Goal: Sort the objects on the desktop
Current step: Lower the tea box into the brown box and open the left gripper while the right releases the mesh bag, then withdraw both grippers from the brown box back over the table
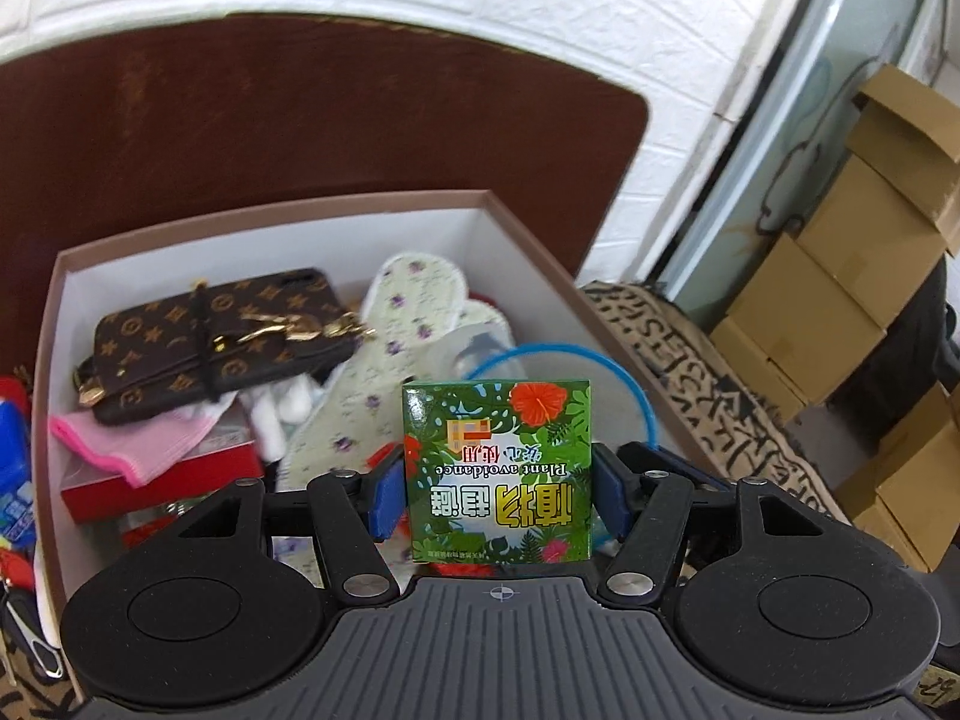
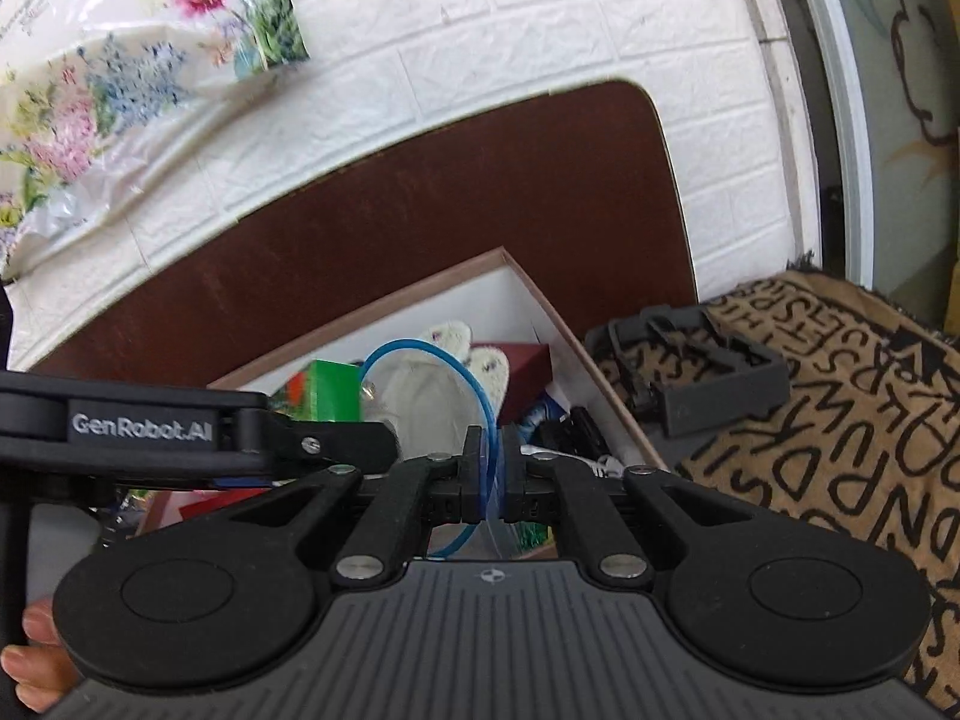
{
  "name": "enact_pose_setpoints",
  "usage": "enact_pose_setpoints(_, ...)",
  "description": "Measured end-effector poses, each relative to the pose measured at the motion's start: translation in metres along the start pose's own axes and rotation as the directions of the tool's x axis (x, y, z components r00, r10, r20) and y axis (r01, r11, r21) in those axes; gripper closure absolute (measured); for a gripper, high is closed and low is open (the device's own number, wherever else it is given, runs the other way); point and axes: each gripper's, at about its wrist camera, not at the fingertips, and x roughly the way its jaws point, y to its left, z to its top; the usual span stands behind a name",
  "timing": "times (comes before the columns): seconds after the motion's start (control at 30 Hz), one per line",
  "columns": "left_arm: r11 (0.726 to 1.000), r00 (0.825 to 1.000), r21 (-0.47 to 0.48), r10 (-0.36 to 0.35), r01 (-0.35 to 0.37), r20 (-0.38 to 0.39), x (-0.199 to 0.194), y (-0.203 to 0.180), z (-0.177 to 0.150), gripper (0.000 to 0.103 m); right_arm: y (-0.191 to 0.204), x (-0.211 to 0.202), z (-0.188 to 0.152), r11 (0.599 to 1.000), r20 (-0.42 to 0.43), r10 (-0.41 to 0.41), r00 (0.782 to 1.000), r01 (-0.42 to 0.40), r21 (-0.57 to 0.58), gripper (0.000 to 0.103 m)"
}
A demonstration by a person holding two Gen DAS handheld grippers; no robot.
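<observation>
My left gripper (image 1: 498,495) is shut on a small green box (image 1: 497,468) with leaf and flower print, held upright over the open storage box (image 1: 270,222). The green box also shows in the right wrist view (image 2: 327,390), with the left gripper's arm (image 2: 180,432) in front. My right gripper (image 2: 491,468) is shut on a blue-rimmed clear pouch (image 2: 432,390) over the storage box's right side (image 2: 558,324). The blue rim shows in the left wrist view (image 1: 600,360).
The storage box holds a brown monogram wallet (image 1: 210,342), floral insoles (image 1: 396,324), a pink cloth (image 1: 126,444) and a red box (image 1: 162,486). A dark brown board (image 1: 300,120) stands behind. A grey tray (image 2: 690,372) lies on the lettered cloth (image 2: 840,420). Cardboard boxes (image 1: 840,300) are at right.
</observation>
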Motion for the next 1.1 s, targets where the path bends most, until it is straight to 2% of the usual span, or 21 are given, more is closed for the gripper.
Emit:
enact_pose_setpoints(0.03, 1.000, 1.000, -0.003, 0.005, -0.005, -0.004, 0.001, 0.003, -0.001, 0.038, 0.001, 0.001, 0.000, 1.000, -0.003, -0.008, 1.000, 0.008, -0.008, 0.090)
enact_pose_setpoints(0.07, 1.000, 1.000, -0.005, 0.006, -0.006, -0.007, 0.001, 0.005, -0.001, 0.028, 0.003, 0.002, 0.000, 1.000, 0.000, -0.014, 1.000, 0.014, -0.018, 0.073)
enact_pose_setpoints(0.1, 1.000, 1.000, -0.009, 0.007, -0.007, -0.009, 0.001, 0.008, -0.002, 0.027, 0.005, 0.002, -0.001, 0.999, 0.007, -0.026, 1.000, 0.027, -0.031, 0.062)
enact_pose_setpoints(0.13, 1.000, 1.000, -0.019, 0.010, -0.010, 0.000, 0.000, 0.010, -0.003, 0.026, 0.007, 0.001, -0.002, 0.998, 0.017, -0.046, 0.999, 0.047, -0.052, 0.043)
enact_pose_setpoints(0.17, 1.000, 1.000, -0.022, 0.012, -0.012, 0.001, 0.000, 0.012, -0.003, 0.022, 0.010, 0.000, -0.003, 0.995, 0.039, -0.058, 0.998, 0.060, -0.077, 0.034)
enact_pose_setpoints(0.23, 1.000, 1.000, -0.021, 0.016, -0.016, 0.014, -0.002, 0.014, -0.004, 0.016, 0.012, -0.003, -0.004, 0.993, 0.060, -0.055, 0.997, 0.060, -0.099, 0.029)
enact_pose_setpoints(0.33, 0.998, 0.998, -0.041, 0.042, -0.041, 0.035, -0.006, 0.018, -0.009, 0.007, 0.013, -0.005, -0.005, 0.993, 0.074, -0.046, 0.996, 0.053, -0.103, 0.016)
enact_pose_setpoints(0.47, 0.994, 0.998, -0.103, 0.028, -0.023, 0.052, -0.011, 0.029, -0.017, 0.000, 0.016, -0.008, -0.008, 0.990, 0.080, -0.054, 0.995, 0.064, -0.122, 0.008)
enact_pose_setpoints(0.67, 0.987, 0.999, -0.154, 0.042, -0.038, 0.024, -0.020, 0.037, -0.026, 0.000, 0.027, -0.011, -0.016, 0.979, 0.088, -0.067, 0.994, 0.082, -0.186, 0.001)
enact_pose_setpoints(0.8, 0.993, 0.997, -0.109, 0.058, -0.053, 0.046, -0.030, 0.034, -0.038, 0.000, 0.037, -0.011, -0.021, 0.969, 0.083, -0.084, 0.993, 0.100, -0.225, 0.001)
enact_pose_setpoints(0.93, 0.992, 0.986, -0.032, 0.124, -0.121, 0.109, -0.042, 0.028, -0.050, 0.000, 0.046, -0.012, -0.027, 0.958, 0.071, -0.080, 0.994, 0.096, -0.269, 0.000)
enact_pose_setpoints(1.1, 0.990, 0.984, -0.032, 0.142, -0.139, 0.110, -0.051, 0.031, -0.056, 0.000, 0.054, -0.017, -0.031, 0.952, 0.066, -0.078, 0.995, 0.094, -0.292, 0.000)
